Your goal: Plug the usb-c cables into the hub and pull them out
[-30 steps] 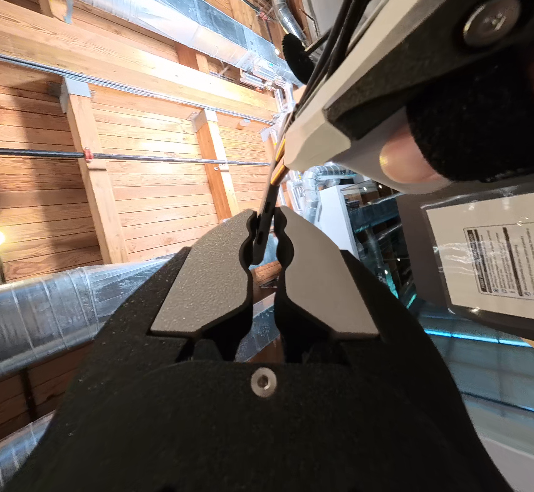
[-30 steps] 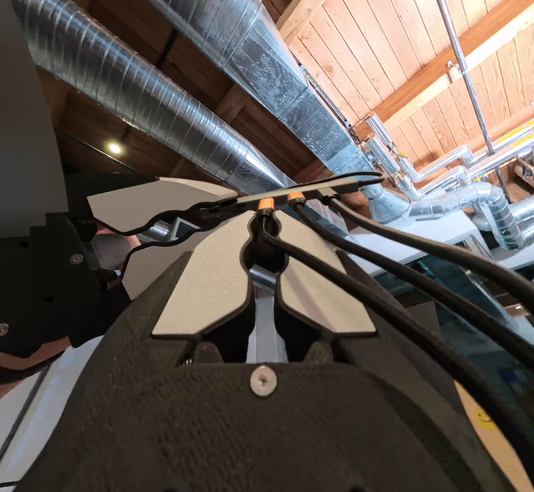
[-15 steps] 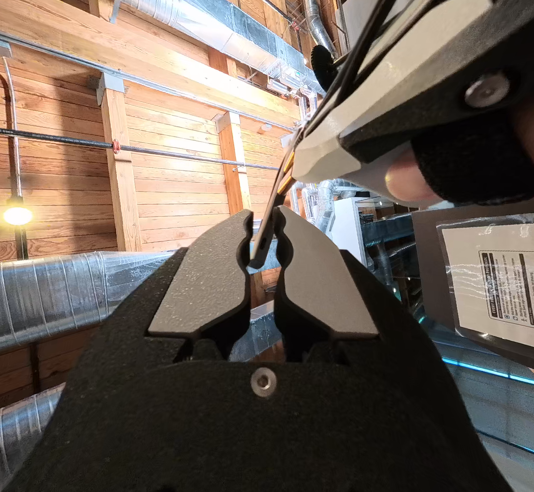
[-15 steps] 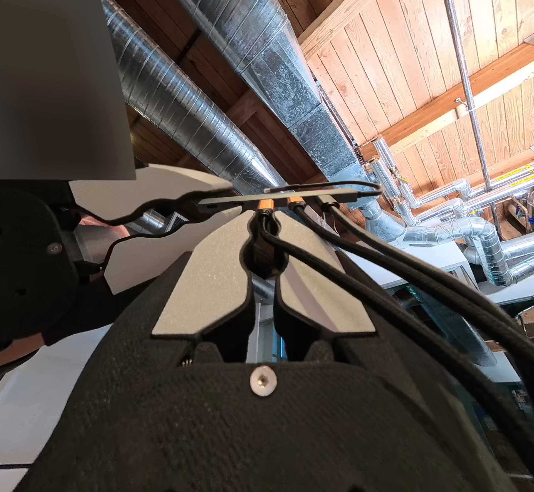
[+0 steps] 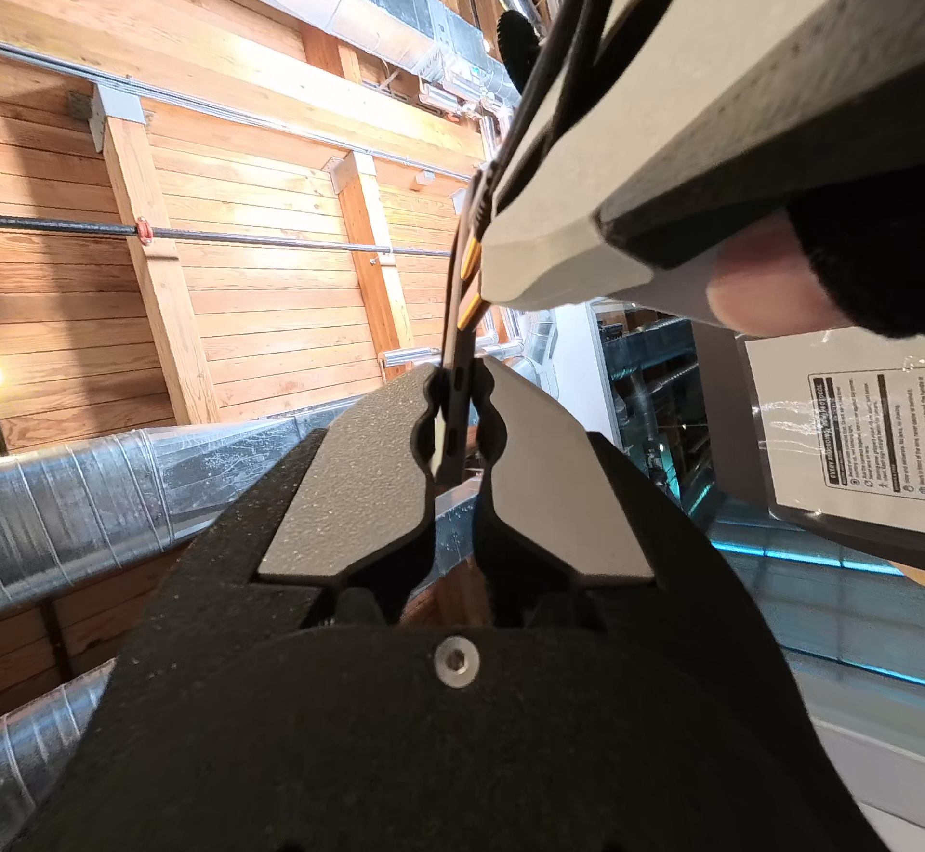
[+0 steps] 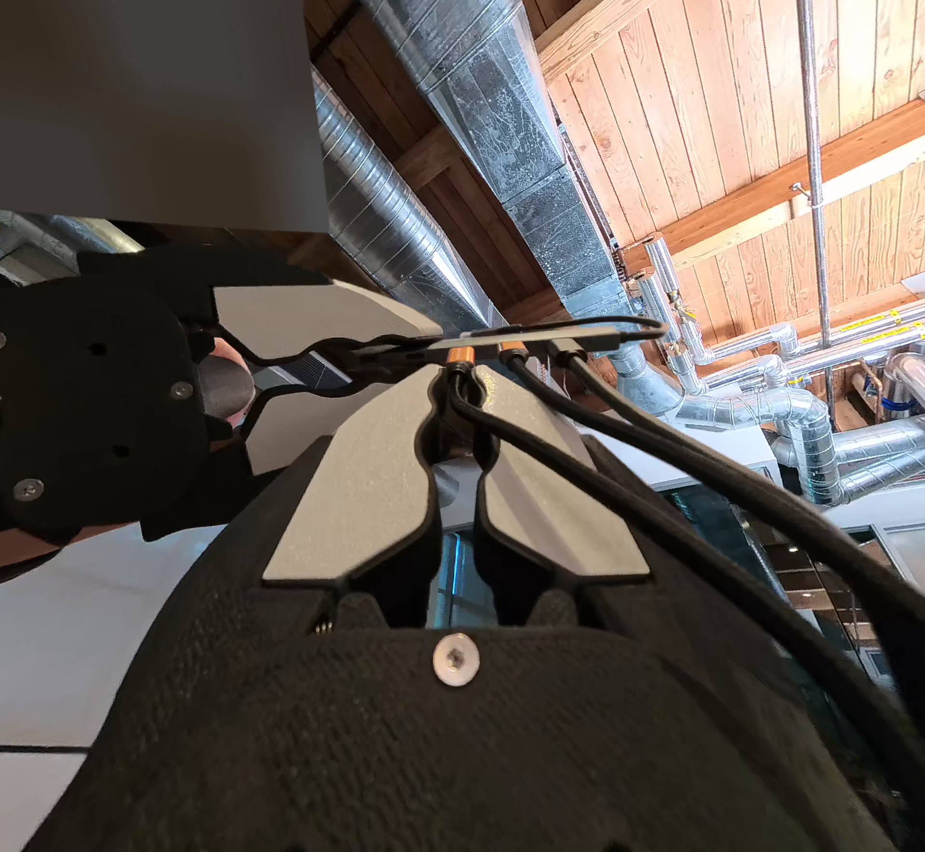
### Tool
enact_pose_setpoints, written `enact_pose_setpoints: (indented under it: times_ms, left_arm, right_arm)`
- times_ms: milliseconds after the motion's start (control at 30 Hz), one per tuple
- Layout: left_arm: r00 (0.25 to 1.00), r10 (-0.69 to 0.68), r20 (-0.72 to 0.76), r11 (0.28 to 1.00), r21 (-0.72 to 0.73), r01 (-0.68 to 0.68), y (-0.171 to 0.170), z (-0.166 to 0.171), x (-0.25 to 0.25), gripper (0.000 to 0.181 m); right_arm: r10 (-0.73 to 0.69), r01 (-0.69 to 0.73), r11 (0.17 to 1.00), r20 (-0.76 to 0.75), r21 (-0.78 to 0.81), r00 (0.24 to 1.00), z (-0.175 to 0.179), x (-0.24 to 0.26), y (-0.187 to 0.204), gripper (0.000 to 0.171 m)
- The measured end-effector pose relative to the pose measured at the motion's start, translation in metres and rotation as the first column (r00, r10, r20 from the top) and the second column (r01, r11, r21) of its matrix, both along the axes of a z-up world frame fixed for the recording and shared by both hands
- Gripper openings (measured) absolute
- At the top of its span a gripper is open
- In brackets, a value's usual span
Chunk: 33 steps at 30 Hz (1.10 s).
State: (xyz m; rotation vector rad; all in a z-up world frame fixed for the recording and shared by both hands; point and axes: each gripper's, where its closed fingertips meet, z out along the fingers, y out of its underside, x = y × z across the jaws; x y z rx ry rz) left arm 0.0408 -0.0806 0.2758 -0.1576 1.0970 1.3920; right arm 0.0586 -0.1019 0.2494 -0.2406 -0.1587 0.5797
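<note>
The right gripper [image 6: 458, 380] fills the lower half of the right wrist view, its two pale-faced fingers closed narrow on the black cable [image 6: 530, 432] just behind an orange plug [image 6: 460, 355]. The left gripper [image 5: 458, 420], filling the lower half of the left wrist view, is pinched onto one end of the hub [image 5: 455, 422]; in the right wrist view it reaches in from the left of the frame, gripping the hub's left end.

Behind them, large silver ducts [image 6: 450, 77] run diagonally under a wooden plank ceiling [image 6: 701, 127].

The hub [image 6: 540, 340] is a thin grey bar at the centre of the right wrist view, its long axis nearly level across the frame, from the left gripper at left to a thin black lead [image 6: 645, 325] curling off its right end. In the left wrist view it is seen edge-on, long axis running up and slightly right from the fingers.

Three black cables sit in the hub's lower edge, side by side, trailing to the lower right: the gripped one, a second orange plug [image 6: 513, 346], and a black plug [image 6: 563, 352] farthest right.
</note>
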Motion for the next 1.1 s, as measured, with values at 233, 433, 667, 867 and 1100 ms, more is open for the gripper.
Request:
enact_pose_setpoints:
  times_ms: [233, 433, 667, 867, 1100]
  left_arm:
    - [0.997, 0.001, -0.083, 1.0, 0.014, 0.0, -0.001, -0.002, 0.002, 0.009]
    - [0.991, 0.006, -0.131, 1.0, 0.019, -0.003, -0.008, -0.001, -0.002, 0.009]
    - [0.99, 0.013, -0.142, 1.0, -0.001, -0.013, -0.01, -0.003, -0.009, 0.009]
    - [0.997, -0.059, -0.046, 0.989, -0.141, 0.052, -0.011, -0.01, -0.01, 0.015]
    - [0.991, -0.076, 0.108, 0.945, -0.308, 0.107, -0.012, -0.02, -0.018, 0.033]
  right_arm:
    - [0.07, -0.07, 0.997, -0.008, -0.01, 0.998, 0.002, 0.003, -0.001, 0.007]
    - [0.09, -0.09, 0.996, 0.048, 0.003, 0.995, 0.004, -0.004, -0.004, 0.007]
    - [0.089, -0.091, 0.996, 0.127, 0.011, 0.988, 0.005, -0.01, -0.005, 0.007]
    - [0.023, -0.022, 1.0, 0.137, -0.004, 0.99, 0.005, -0.008, 0.0, 0.007]
    - [-0.044, 0.047, 0.999, 0.142, -0.02, 0.989, 0.001, 0.0, 0.011, 0.007]
